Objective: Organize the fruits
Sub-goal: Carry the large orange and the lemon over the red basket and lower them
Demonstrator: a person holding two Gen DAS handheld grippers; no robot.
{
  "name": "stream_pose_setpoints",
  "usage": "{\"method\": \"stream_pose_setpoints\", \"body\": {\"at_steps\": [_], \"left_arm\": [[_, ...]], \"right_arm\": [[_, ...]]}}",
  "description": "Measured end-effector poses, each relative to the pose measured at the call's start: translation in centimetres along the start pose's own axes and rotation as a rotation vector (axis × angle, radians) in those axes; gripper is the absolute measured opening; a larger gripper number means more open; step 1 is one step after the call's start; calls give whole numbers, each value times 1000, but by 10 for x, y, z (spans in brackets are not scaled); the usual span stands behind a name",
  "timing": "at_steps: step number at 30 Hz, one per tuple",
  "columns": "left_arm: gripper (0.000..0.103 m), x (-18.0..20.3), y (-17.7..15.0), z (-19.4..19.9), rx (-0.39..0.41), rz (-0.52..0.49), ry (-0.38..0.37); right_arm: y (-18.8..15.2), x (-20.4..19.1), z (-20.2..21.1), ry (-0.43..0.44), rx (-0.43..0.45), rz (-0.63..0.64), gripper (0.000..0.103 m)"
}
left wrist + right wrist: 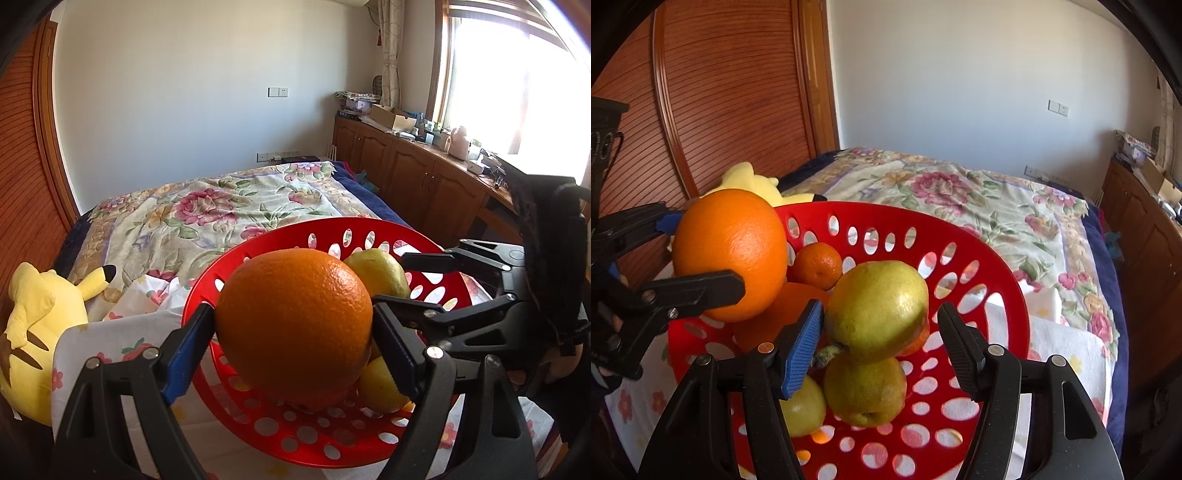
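A red perforated basket (317, 448) (993, 269) stands on a floral cloth on the bed. My left gripper (295, 332) is shut on a large orange (295, 321) and holds it over the basket's near side; it also shows in the right wrist view (729, 247). My right gripper (881, 328) is open above the basket, its fingers on either side of the top yellow-green pear (877, 302), the right pad apart from it. Under it lie another pear (866, 391), a third pear (805, 410) and a small mandarin (817, 265). The right gripper also shows in the left wrist view (413, 280).
A yellow plush toy (40, 325) lies left of the basket. The bed with a floral cover (221, 206) stretches behind. A wooden sliding door (720, 110) is on the left. Wooden cabinets (417, 173) with clutter run under the window on the right.
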State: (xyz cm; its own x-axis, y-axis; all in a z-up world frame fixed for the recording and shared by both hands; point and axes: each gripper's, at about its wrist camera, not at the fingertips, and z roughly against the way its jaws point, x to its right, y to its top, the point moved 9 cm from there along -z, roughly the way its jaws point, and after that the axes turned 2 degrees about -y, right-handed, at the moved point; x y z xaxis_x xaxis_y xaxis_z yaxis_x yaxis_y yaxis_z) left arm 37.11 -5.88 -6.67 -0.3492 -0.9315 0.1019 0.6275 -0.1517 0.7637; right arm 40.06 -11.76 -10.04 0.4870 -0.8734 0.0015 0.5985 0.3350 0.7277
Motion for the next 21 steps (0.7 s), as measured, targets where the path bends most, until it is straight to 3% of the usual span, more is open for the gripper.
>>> {"method": "stream_pose_setpoints", "body": {"at_steps": [13,18,21], "left_arm": [[85,7,23,-29,-48,-47,55],[84,-1,29,-38,-83,-2,52],[83,-4,30,-32,-68,-19,94]], "right_arm": [[-7,11,11,-16,13,-39,68],[-8,13,15,-4,23,-58,68],[-10,12,17,0,27,-46,68]]}}
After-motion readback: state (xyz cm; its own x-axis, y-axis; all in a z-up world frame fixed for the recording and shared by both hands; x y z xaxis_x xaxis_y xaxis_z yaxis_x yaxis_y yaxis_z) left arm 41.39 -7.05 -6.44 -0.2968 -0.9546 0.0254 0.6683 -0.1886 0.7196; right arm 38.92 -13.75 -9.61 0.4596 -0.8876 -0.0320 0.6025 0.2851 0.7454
